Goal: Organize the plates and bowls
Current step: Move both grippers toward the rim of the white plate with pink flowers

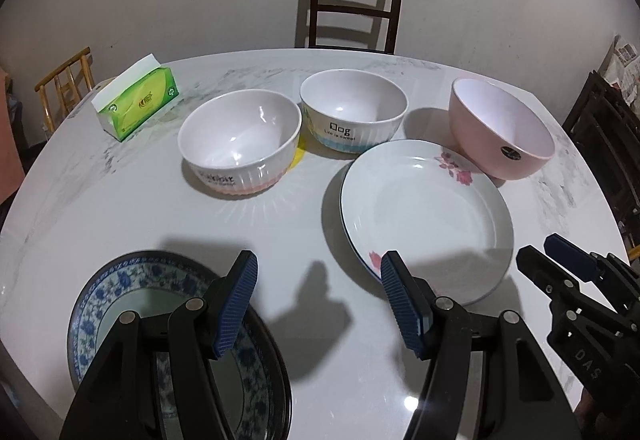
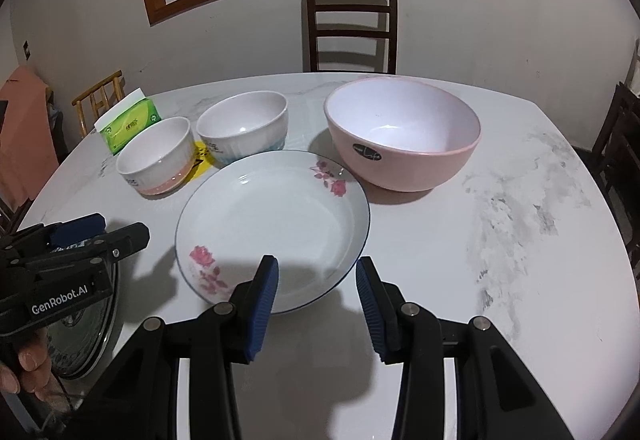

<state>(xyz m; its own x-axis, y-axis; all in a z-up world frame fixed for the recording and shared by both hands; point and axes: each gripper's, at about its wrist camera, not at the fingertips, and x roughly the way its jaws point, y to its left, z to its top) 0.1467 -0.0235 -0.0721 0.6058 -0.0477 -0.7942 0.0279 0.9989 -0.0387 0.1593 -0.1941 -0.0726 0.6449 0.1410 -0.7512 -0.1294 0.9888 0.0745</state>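
While both grippers hover low over the near edge of the table (image 2: 520, 232), nothing is held in either. Take the flowered plate (image 2: 272, 228) as the landmark: it lies flat at the table's middle, and the right gripper (image 2: 316, 304) sits just at its near rim, jaws spread wide with the rim lying between and ahead of them. The left gripper (image 1: 318, 304) stands to the plate's left, jaws likewise wide, above the rim of the blue-patterned plate (image 1: 100, 292) nearest the person. Behind the flowered plate, the pink bowl (image 2: 404, 135) nearly touches its far right rim; two ribbed white bowls (image 1: 240, 139) (image 1: 354, 115) sit behind and left, close together. Judging by this, the right gripper is nearer the flowered plate, whose rim lies crosswise to the jaws.
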